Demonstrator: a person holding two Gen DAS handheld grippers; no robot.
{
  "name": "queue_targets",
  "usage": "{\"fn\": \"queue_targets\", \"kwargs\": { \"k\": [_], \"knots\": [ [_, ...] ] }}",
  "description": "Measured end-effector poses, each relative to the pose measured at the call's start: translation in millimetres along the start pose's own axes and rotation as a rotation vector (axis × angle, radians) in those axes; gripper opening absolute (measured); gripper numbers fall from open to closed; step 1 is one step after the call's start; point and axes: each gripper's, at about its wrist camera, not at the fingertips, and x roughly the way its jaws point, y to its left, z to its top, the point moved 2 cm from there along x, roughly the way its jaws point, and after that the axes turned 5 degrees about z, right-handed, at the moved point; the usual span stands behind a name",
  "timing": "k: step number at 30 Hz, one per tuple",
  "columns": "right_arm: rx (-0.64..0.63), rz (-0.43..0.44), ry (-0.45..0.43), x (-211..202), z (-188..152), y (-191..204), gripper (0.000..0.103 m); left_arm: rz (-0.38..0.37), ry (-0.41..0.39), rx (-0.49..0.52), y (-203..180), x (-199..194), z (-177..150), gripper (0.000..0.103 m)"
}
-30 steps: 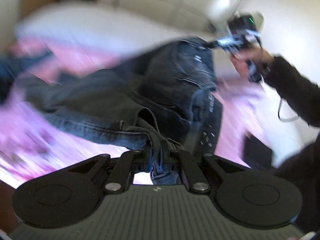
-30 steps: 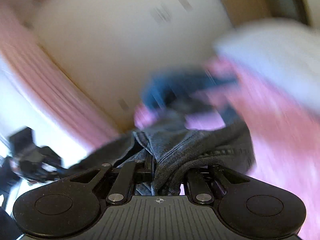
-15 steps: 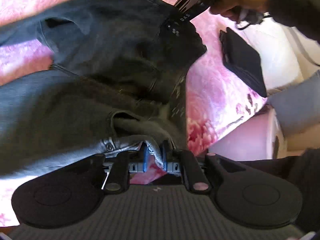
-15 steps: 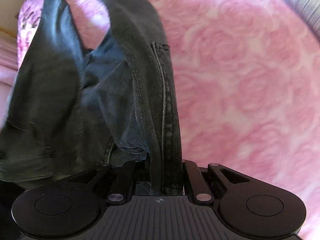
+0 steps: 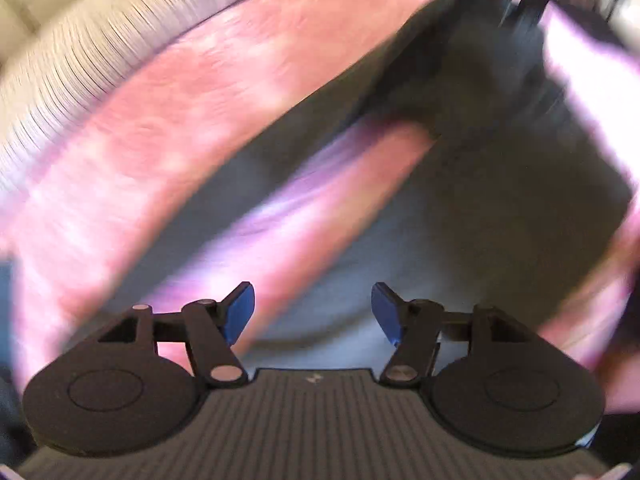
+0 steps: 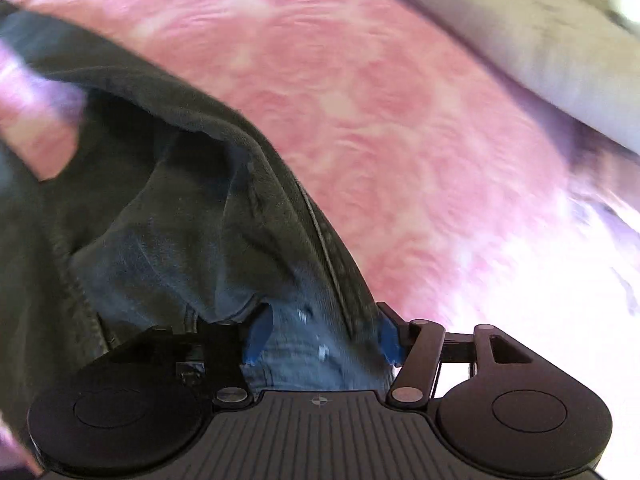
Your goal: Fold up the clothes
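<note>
Denim jeans (image 5: 500,200) ahead of spread left tongs (image 5: 313,312) | between parted right tongs (image 6: 320,336)

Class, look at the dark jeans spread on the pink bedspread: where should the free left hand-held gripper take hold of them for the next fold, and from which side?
The jeans lie flat on the bedspread, legs splayed with pink between them. The open left hand-held gripper is probably best pinching the near edge just ahead of it, coming in low from the near side, since a flat panel offers only its edge.
</note>
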Motion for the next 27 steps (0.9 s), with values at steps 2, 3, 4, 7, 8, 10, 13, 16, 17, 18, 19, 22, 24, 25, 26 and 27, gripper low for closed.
{"fn": "queue_targets", "kwargs": {
  "k": [2,3,4,7,8,10,13,16,17,18,19,22,24,25,26,27],
  "knots": [
    [0.024,-0.108,-0.029,-13.6,-4.1,19.5,0.063,0.074,0.007,0.123,17.9,33.4,-21.0,0.060],
    [0.028,-0.158,-0.045,-21.9,-2.9,31.1,0.064,0.099,0.005,0.168,28.4,47.1,-29.3,0.060],
    [0.034,-0.197,-0.066,-29.9,-1.3,47.3,0.064,0.112,0.007,0.200,39.2,58.2,-35.7,0.060],
    [0.044,-0.218,-0.120,-42.6,10.7,91.3,0.064,0.133,0.020,0.270,72.2,86.4,-51.6,0.058],
    [0.053,-0.204,-0.139,-47.2,12.6,102.8,0.064,0.131,0.027,0.278,83.4,92.8,-54.2,0.054],
    [0.076,-0.084,-0.152,-48.7,20.4,123.5,0.064,0.105,0.046,0.258,103.1,103.5,-49.1,0.041],
    [0.044,0.103,-0.139,-40.1,37.8,148.1,0.064,0.074,0.037,0.194,140.0,109.7,-31.3,0.040],
    [-0.051,0.218,-0.117,-16.8,71.7,165.6,0.064,0.080,0.001,0.141,182.2,109.0,-5.4,0.041],
    [-0.083,0.241,-0.113,-7.7,86.3,167.6,0.064,0.102,-0.010,0.112,198.4,109.2,4.6,0.042],
    [-0.102,0.239,-0.115,0.0,104.2,162.1,0.064,0.130,-0.022,0.084,214.5,109.6,14.5,0.048],
    [-0.100,0.212,-0.133,2.8,118.7,152.8,0.064,0.155,-0.035,0.053,230.0,108.3,23.9,0.048],
    [0.042,0.064,-0.254,-0.5,163.8,107.1,0.064,0.279,-0.082,-0.024,262.0,94.3,36.3,0.049],
    [0.149,0.065,-0.303,-14.3,173.3,86.1,0.064,0.287,-0.102,-0.047,268.0,80.9,29.3,0.055],
    [0.176,0.088,-0.318,-23.3,173.3,80.0,0.064,0.273,-0.105,-0.026,261.2,76.0,19.4,0.056],
    [0.173,0.114,-0.317,-29.3,170.4,81.5,0.064,0.254,-0.106,0.005,251.7,71.5,7.8,0.060],
    [0.168,0.139,-0.314,-35.2,167.3,83.6,0.064,0.236,-0.107,0.035,242.2,67.1,-3.8,0.063]
  ]
}}
